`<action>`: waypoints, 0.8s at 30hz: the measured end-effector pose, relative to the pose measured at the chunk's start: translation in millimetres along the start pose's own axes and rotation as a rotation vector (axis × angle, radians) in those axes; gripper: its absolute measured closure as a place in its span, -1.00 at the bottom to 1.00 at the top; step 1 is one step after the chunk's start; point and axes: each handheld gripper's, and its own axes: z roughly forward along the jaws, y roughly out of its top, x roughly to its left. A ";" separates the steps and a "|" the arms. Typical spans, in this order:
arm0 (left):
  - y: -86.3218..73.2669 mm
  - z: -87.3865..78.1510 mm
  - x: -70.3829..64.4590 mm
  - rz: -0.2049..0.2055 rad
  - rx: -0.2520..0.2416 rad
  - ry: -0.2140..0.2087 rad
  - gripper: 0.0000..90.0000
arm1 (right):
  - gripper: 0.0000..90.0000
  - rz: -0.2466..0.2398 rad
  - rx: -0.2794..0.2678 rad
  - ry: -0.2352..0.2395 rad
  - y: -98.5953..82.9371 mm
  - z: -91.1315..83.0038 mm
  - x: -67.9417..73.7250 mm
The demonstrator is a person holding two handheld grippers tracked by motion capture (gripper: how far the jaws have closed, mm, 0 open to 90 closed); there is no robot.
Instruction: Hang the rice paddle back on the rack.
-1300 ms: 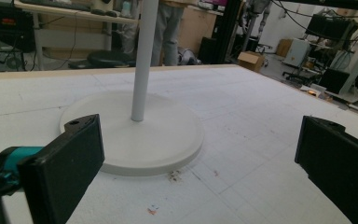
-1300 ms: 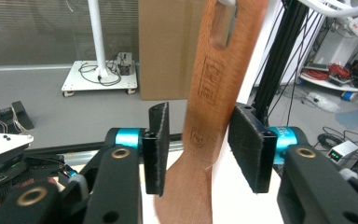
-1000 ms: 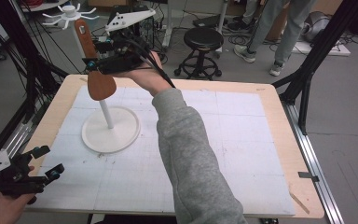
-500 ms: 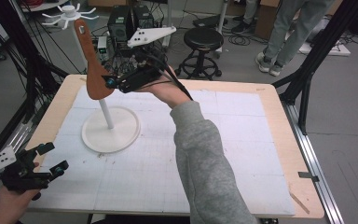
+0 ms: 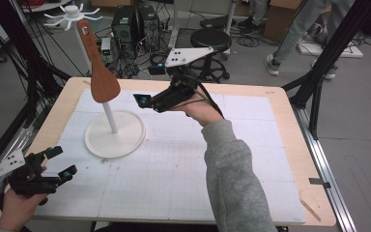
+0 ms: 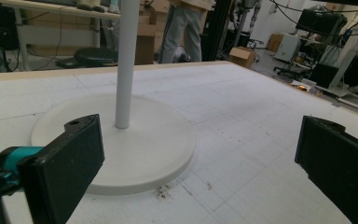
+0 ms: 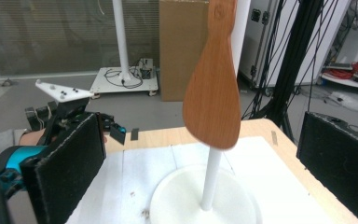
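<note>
The wooden spatula (image 5: 99, 67) hangs upright on the white stand (image 5: 115, 133), long axis vertical, at nine o'clock from the nearer right gripper (image 5: 142, 100), fingers apart, empty. The left gripper (image 5: 60, 162) waits open by the desk (image 5: 270, 145) edge.

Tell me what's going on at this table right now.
A person holds a gripper in each hand over a white table. A wooden spatula hangs on a white stand. The right gripper sits just beside the spatula, jaws open and holding nothing. The left gripper waits open near the table's near left corner.
</note>
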 end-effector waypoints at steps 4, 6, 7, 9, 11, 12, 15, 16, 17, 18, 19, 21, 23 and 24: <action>-0.8 5.1 -2.1 0.008 0.015 -0.010 -0.96 | -1.00 0.015 0.008 -0.001 -12.8 -12.7 0.5; -1.2 6.0 -2.6 0.011 0.022 -0.011 -0.96 | -1.00 0.019 0.006 -0.009 -20.0 -20.1 1.1; -1.2 6.1 -2.8 0.012 0.022 -0.011 -0.96 | -1.00 0.025 0.003 -0.011 -23.8 -23.8 1.5; -1.1 5.8 -3.0 0.012 0.019 -0.012 -0.96 | -1.00 0.033 -0.001 -0.020 -31.3 -31.3 2.1; -1.1 5.0 -2.6 0.010 0.014 -0.012 -0.96 | -1.00 0.042 -0.008 -0.026 -39.2 -38.4 3.5; -1.2 4.5 -2.6 0.008 0.013 -0.011 -0.96 | -1.00 0.042 -0.013 -0.027 -43.0 -41.9 4.3; -1.4 3.5 -2.6 0.006 0.007 -0.011 -0.96 | -1.00 0.043 -0.025 -0.038 -54.2 -52.0 8.7; -1.3 3.2 -2.7 0.005 0.006 -0.012 -0.96 | -1.00 0.043 -0.028 -0.038 -57.8 -55.2 10.3; -1.2 3.0 -2.7 0.007 0.006 -0.012 -0.96 | -1.00 0.045 -0.031 -0.042 -61.4 -58.5 11.9; -1.1 2.9 -2.8 0.008 0.005 -0.013 -0.96 | -1.00 0.045 -0.036 -0.043 -64.9 -61.4 13.3; -1.0 2.9 -3.0 0.011 0.005 -0.012 -0.96 | -1.00 0.048 -0.040 -0.043 -68.5 -64.4 14.8; -0.5 3.2 -4.0 0.014 0.004 -0.014 -0.96 | -1.00 0.052 -0.047 -0.051 -76.5 -69.6 18.0; 0.1 3.7 -5.6 0.016 0.005 -0.019 -0.96 | -1.00 0.050 -0.045 -0.062 -85.0 -73.7 21.1; 0.3 4.5 -6.8 0.021 0.004 -0.022 -0.96 | -1.00 0.055 -0.048 -0.063 -88.2 -74.7 22.6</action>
